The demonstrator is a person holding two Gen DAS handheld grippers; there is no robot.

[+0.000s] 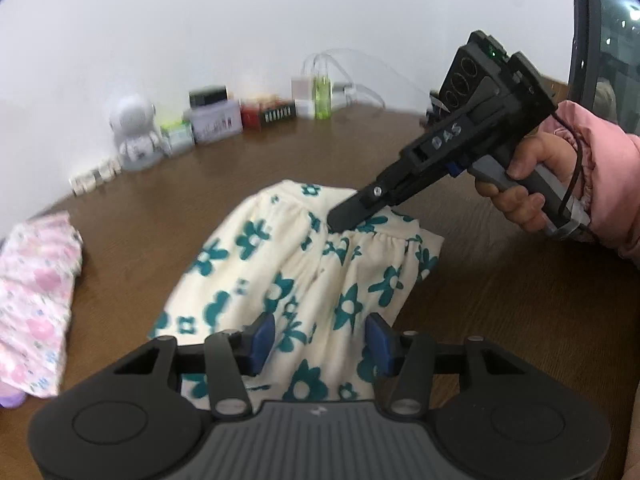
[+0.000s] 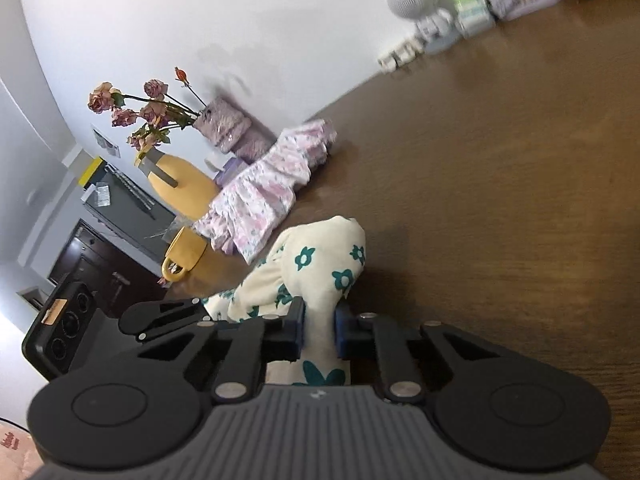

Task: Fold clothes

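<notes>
A cream garment with teal flowers (image 1: 304, 276) lies bunched on the brown wooden table (image 1: 500, 320). My left gripper (image 1: 320, 344) is open, its blue pads on either side of the garment's near part. My right gripper (image 1: 344, 222) is shut on the garment's gathered far part and lifts it a little; in the right wrist view (image 2: 318, 334) cream cloth (image 2: 320, 264) is pinched between its blue pads. A pink floral garment (image 1: 32, 304) lies folded at the left, also in the right wrist view (image 2: 268, 188).
Along the back wall stand a white astronaut figure (image 1: 134, 132), tins and boxes (image 1: 216, 120) and a green bottle (image 1: 322, 96). A yellow vase with dried roses (image 2: 180, 180), a yellow mug (image 2: 184, 256) and a purple bag (image 2: 232, 128) stand at the table's left end.
</notes>
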